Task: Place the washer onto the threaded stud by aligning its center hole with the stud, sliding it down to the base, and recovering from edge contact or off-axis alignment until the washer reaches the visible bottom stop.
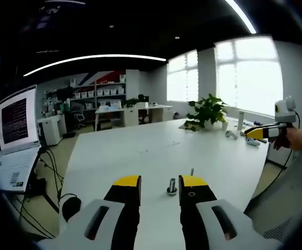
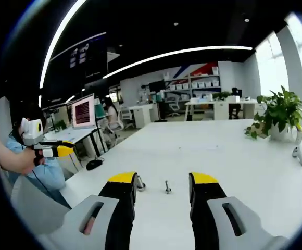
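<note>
A white table (image 1: 156, 148) carries two small metal parts. Between my left gripper's (image 1: 161, 180) open jaws stands a short stud with a wider ring at its base (image 1: 172, 186); whether that ring is the washer I cannot tell. A thin bare stud (image 1: 191, 171) rises just behind the right jaw. In the right gripper view the thin stud (image 2: 167, 186) stands between the open jaws of my right gripper (image 2: 163, 178), and the ringed stud (image 2: 139, 183) sits beside the left jaw. Both grippers hold nothing. A hand holds the right gripper (image 1: 263, 132) far off to the right.
A laptop (image 1: 15, 130) with cables and a black mouse (image 1: 70, 205) lie at the table's left end. A potted plant (image 1: 208, 110) and small items (image 1: 229, 134) stand near the window. A person's arm with the left gripper (image 2: 52, 150) is at left.
</note>
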{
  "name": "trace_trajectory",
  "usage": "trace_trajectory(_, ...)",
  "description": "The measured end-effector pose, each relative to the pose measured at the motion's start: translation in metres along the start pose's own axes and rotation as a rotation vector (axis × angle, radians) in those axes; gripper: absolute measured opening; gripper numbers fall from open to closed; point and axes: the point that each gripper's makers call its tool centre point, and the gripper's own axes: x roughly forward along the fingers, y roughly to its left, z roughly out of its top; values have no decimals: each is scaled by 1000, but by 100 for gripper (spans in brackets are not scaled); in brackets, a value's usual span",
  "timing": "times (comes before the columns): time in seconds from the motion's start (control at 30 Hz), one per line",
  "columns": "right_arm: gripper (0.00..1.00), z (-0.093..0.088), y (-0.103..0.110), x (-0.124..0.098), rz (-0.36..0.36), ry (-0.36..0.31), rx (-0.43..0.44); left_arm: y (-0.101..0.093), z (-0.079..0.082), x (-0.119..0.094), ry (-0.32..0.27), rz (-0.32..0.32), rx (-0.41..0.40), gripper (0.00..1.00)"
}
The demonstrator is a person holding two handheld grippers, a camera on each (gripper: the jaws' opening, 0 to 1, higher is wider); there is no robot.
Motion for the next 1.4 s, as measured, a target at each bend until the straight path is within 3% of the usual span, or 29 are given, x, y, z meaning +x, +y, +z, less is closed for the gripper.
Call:
trace_trajectory(0.17,45,14,2,-14,-13,-48,17,4,-2,-15,-1,15,-6,28)
trace_trajectory(0.23,46,17,2,-20,-21,-61,-33,5,-3,-18,-10,20,-27,30)
trace_trajectory(0.4,48,13,-4,-32,-52,-84,-23,1,0,-24,-19,25,-50,32)
trace_trajectory(0.57,50,2,-10,-28,-66,-65,39,-9,-5,-27,-19,18,-16,31)
trace_trajectory(0.73,49,-6,-5,-28,-50,-41,-7,-5,-11,-26,-4,16,-24,32)
trace_trajectory(0.93,49,-11,-5,-28,-53,-17,-29,5,-14,-29,3,67,-43,33)
trace_trajectory(1.1,49,-16,7,-23,-15,17,-87,4,-20,-25,32,69,-25,34)
trace_trajectory(1.2,50,-12,11,-23,-5,0,-116,7,-19,-25,25,80,-39,36)
trace_trajectory(1.4,50,-19,10,-23,13,23,-101,3,-21,-23,31,82,-32,40)
